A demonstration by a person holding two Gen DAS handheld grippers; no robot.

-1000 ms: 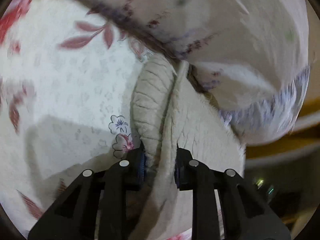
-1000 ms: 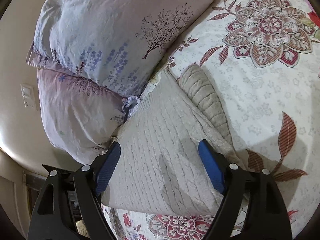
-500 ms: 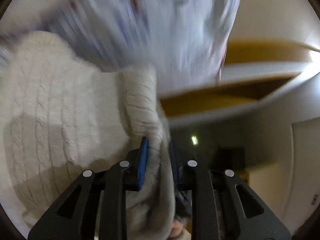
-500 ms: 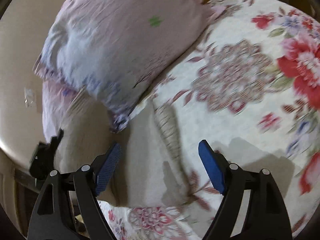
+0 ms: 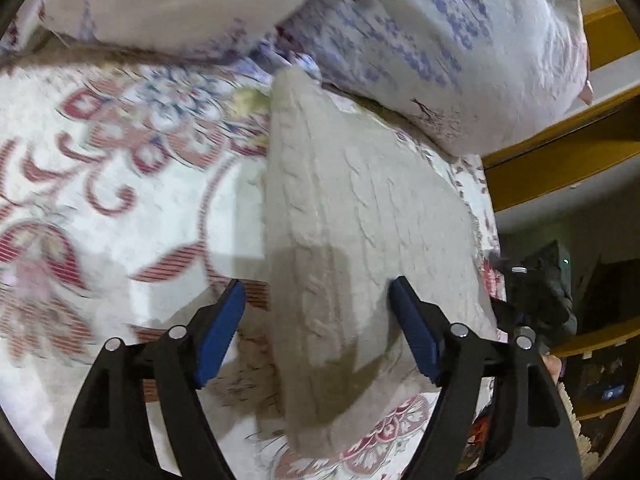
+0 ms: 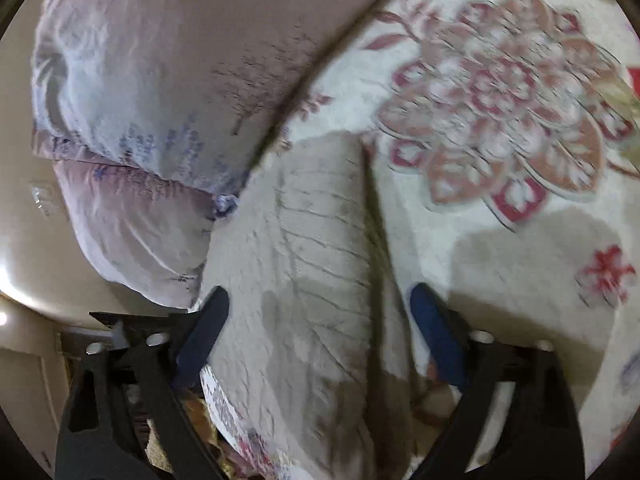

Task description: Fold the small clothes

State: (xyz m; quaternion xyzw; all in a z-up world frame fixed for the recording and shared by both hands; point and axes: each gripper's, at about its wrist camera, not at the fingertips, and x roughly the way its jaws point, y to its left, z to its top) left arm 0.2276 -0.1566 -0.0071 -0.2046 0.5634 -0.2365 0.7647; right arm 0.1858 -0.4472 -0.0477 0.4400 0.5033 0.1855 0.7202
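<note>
A cream cable-knit sweater (image 5: 360, 232) lies folded into a narrow block on the floral bedspread (image 5: 120, 200), its far end near the pillows. My left gripper (image 5: 316, 320) is open above its near end, holding nothing. In the right wrist view the same sweater (image 6: 316, 272) runs from between the fingers toward the pillows. My right gripper (image 6: 320, 332) is open over it, empty.
Two pale lavender printed pillows (image 5: 420, 40) lie stacked at the head of the bed, also in the right wrist view (image 6: 168, 80). The bed's edge (image 5: 488, 240) is just right of the sweater, with yellow wooden furniture (image 5: 560, 160) beyond. Bedspread extends to the right (image 6: 520, 160).
My left gripper has let go of the sweater fold and opened; the sweater now lies flat on the bed. My right gripper stayed open and shifted over the sweater.
</note>
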